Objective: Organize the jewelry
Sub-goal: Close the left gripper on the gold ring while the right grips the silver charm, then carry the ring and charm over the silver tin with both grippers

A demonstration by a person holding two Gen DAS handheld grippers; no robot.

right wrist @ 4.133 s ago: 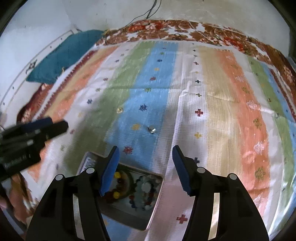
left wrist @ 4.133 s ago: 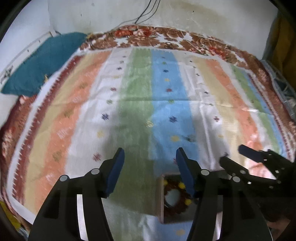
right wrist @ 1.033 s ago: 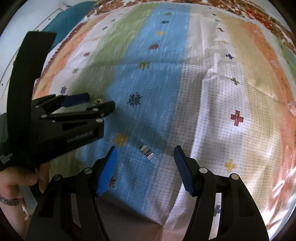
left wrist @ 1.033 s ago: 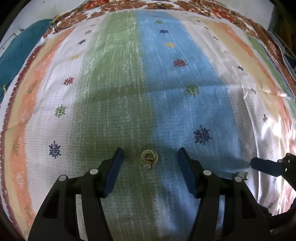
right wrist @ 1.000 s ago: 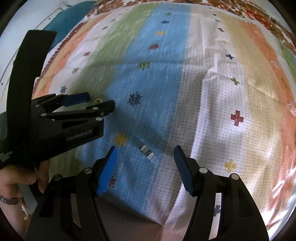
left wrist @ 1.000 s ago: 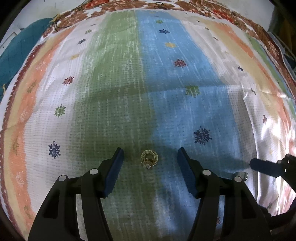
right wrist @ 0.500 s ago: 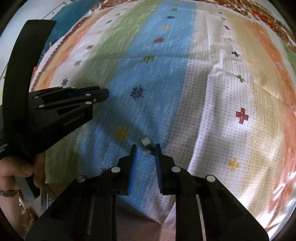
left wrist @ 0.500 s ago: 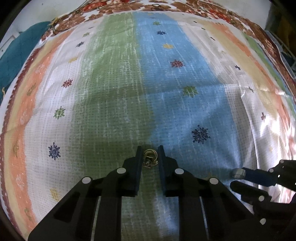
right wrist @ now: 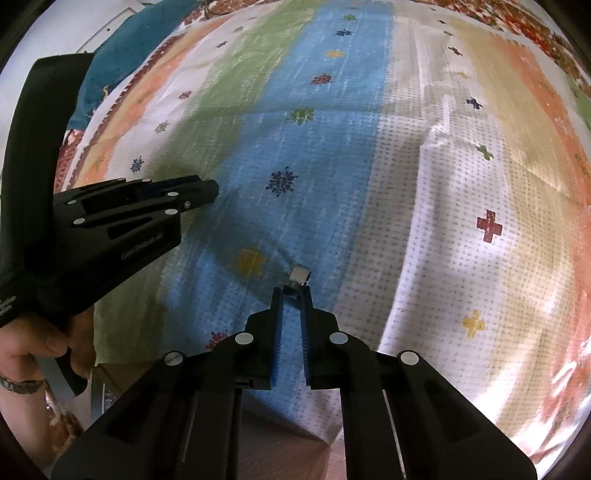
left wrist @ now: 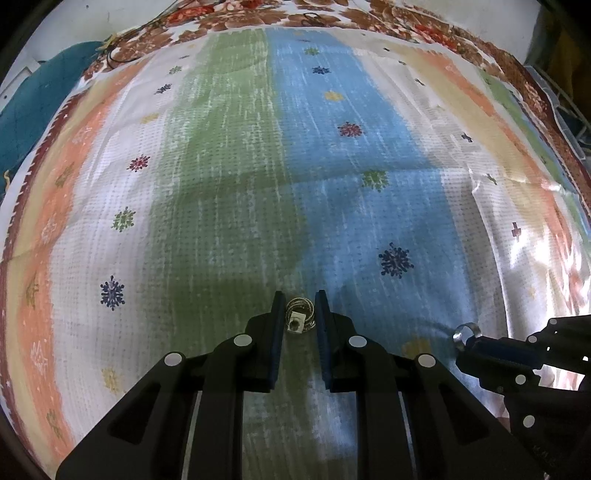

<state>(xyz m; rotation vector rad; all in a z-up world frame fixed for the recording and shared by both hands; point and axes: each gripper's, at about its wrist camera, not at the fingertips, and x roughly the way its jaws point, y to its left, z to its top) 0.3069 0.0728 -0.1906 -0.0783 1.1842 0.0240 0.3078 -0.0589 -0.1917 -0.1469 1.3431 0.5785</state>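
Since both grippers only pinch by the edge, left gripper [left wrist: 299, 308] on the gold ring [left wrist: 300, 316] and right gripper [right wrist: 292, 293] on the silver ring [right wrist: 298, 278], we reckon either could slip out on the lift.

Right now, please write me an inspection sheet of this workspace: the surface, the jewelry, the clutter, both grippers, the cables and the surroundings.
Surface: striped woven cloth with small flower motifs, spread flat over a brown floral sheet.
Job's things: gold wire ring with a pale setting; plain silver band ring.
Clutter: nothing seen.
Grippers: left gripper shut on the gold ring; right gripper pinching the silver ring at its tips.
Cables: thin dark wire, far left edge.
Surroundings: teal cushion; pale wall behind.
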